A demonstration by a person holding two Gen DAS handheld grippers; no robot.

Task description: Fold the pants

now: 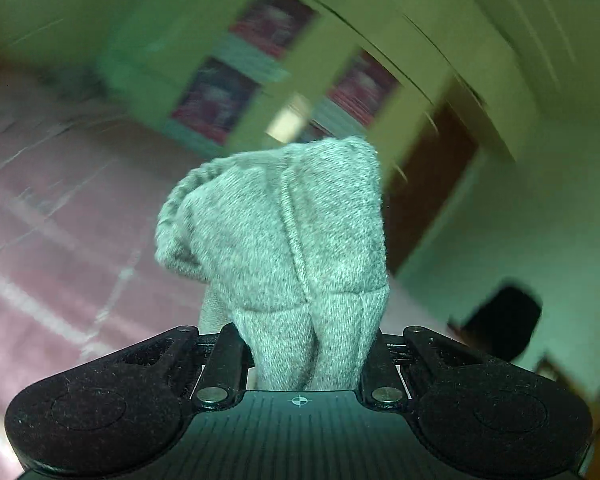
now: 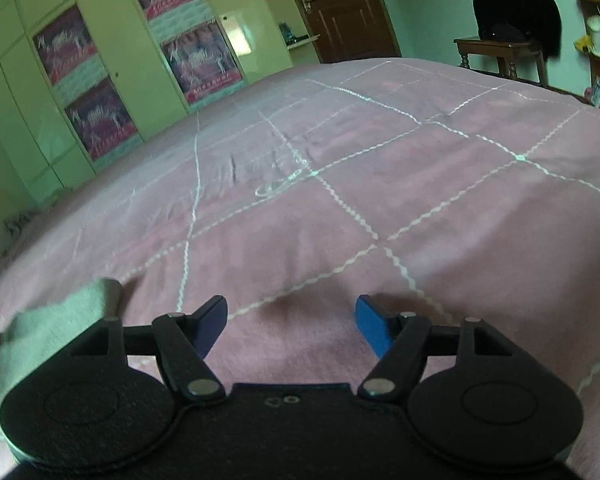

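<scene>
Pants of grey marled knit fabric (image 1: pixel 292 248) are bunched and pinched between the pressed-together jaws of the left gripper (image 1: pixel 300 360), raised off the pink quilted bedspread with white zigzag stitching (image 2: pixel 380 200). Pick-up step is judged to be in hand. The right gripper (image 2: pixel 290 320) stands spread and empty above the bedspread; it likely needs a second hold so the garment can be laid flat. Green wardrobe doors (image 2: pixel 112 28) and a brown door (image 2: pixel 340 12) stand beyond.

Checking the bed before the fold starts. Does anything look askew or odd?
Only the grey knit pants: bunched into a lump between the shut left tongs, not spread flat. The pink quilted bedspread shows minor wrinkles, and the right tongs hang open, empty.
</scene>
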